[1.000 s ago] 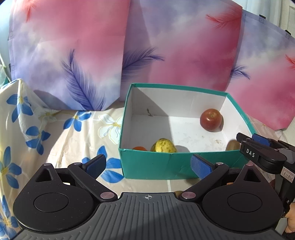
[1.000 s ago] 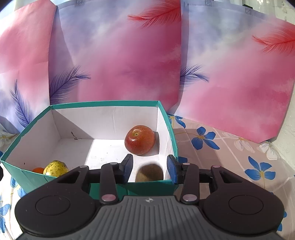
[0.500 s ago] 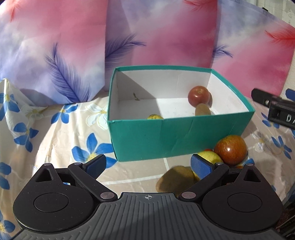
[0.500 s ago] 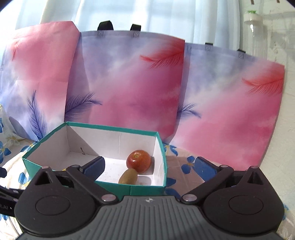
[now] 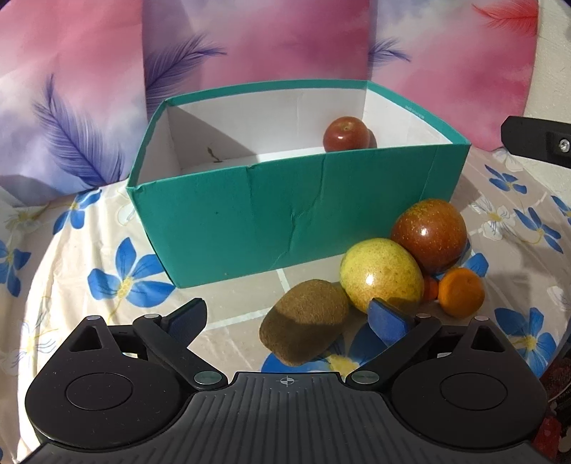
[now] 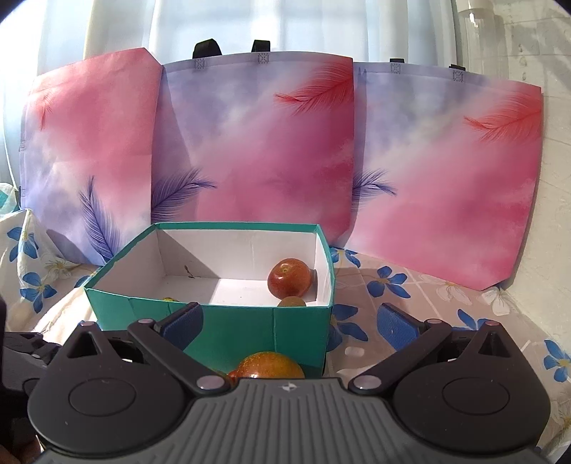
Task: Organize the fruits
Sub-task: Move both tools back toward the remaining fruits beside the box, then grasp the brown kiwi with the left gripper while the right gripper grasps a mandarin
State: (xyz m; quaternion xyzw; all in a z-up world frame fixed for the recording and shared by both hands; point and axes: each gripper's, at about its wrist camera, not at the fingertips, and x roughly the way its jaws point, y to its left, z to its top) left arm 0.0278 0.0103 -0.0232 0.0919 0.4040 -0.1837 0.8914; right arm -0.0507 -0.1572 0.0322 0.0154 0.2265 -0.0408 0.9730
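Left gripper: jaws apart, nothing clamped; kiwi lies between them on the flowered tablecloth. Right gripper: jaws wide apart, empty. Just right of the kiwi: yellow-green fruit, red apple, small orange. Beyond: teal box, open-topped, holding a red fruit and a second kiwi at its right wall. Far side: pink-purple feather-print bags, curtained window.
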